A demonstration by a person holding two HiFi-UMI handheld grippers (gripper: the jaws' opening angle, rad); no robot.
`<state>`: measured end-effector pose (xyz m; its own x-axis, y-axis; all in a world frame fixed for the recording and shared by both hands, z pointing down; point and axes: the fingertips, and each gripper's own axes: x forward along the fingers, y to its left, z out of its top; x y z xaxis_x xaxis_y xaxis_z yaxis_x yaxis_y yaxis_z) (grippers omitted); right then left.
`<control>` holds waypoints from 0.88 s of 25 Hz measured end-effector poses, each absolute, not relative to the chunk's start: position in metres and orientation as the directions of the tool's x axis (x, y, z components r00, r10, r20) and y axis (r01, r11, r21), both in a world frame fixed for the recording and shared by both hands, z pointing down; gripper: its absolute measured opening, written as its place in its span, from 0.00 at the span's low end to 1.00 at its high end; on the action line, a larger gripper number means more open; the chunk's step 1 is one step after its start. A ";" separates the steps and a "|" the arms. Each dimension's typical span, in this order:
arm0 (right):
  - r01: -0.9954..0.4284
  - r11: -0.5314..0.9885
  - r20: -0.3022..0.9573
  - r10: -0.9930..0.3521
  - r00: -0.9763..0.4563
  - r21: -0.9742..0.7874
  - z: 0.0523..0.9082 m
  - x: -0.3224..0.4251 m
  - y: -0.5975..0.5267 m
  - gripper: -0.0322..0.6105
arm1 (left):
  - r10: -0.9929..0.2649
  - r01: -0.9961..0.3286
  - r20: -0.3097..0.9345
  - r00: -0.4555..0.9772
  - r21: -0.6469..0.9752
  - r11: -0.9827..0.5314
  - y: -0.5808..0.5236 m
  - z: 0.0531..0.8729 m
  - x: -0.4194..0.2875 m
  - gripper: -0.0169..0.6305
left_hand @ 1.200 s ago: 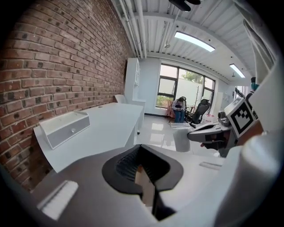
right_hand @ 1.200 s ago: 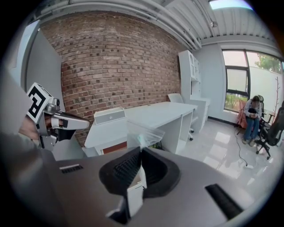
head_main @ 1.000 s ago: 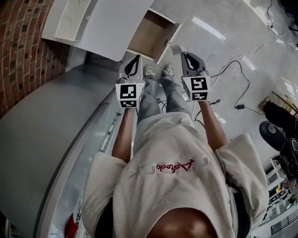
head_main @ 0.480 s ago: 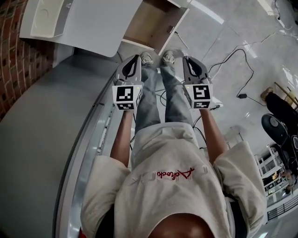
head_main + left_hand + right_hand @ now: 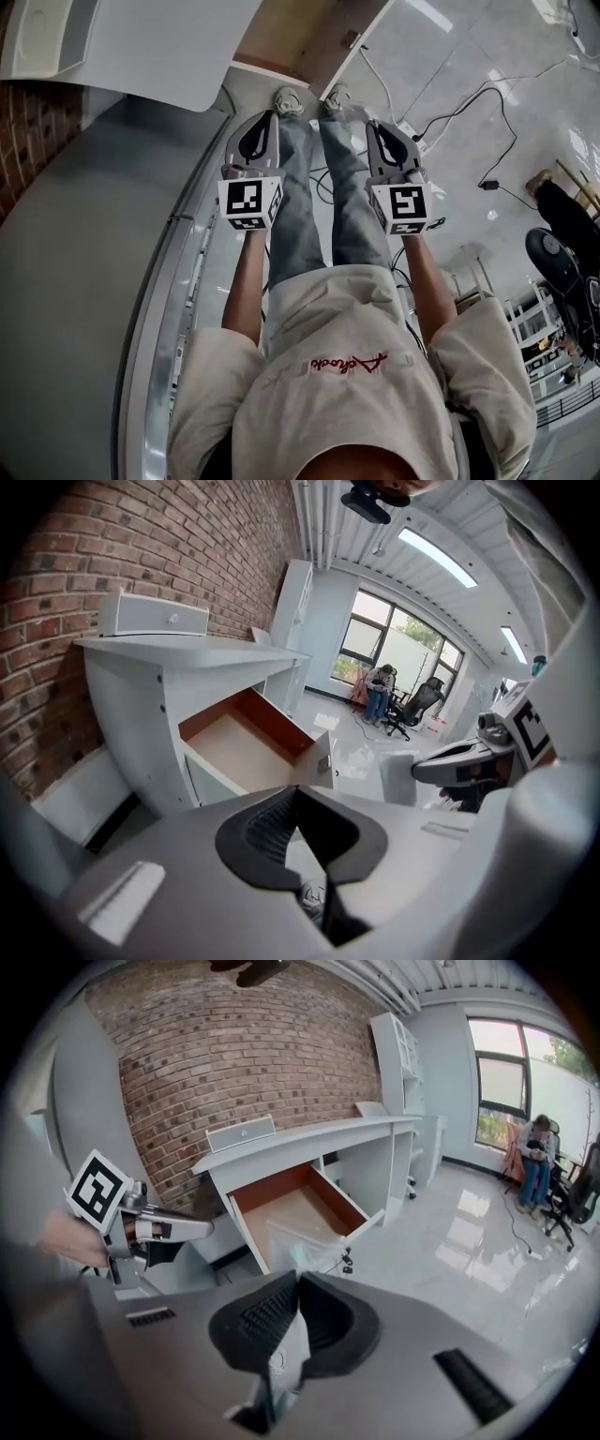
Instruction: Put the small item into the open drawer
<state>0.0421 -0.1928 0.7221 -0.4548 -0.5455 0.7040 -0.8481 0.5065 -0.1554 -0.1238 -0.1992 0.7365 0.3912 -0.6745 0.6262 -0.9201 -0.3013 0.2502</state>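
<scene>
Clear packet held before open drawer
The small see-through packet hangs pinched at the right gripper's tips; the white drawer, brown inside, stands pulled out beyond it.

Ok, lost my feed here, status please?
Left tongs shut, empty. Right tongs shut on clear bag. Drawer open, ahead. Nothing seen in the way.

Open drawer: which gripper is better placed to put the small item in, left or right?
Right. The right gripper is shut on the clear bag, held out toward the open drawer. The left gripper is shut with nothing between its jaws.
</scene>
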 end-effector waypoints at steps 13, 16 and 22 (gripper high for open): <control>-0.775 0.615 0.633 -0.543 -0.552 -0.149 0.731 -0.001 -0.245 0.07 | -0.685 -0.929 0.627 0.371 0.257 -0.267 -0.185 0.751 -0.128 0.04; -0.751 0.651 0.615 -0.549 -0.566 -0.110 0.728 -0.012 -0.278 0.07 | -0.685 -0.932 0.632 0.363 0.259 -0.255 -0.185 0.749 -0.132 0.04; -0.608 0.792 0.610 -0.508 -0.607 0.055 0.727 -0.047 -0.345 0.07 | -0.698 -0.940 0.632 0.336 0.267 -0.211 -0.185 0.749 -0.143 0.04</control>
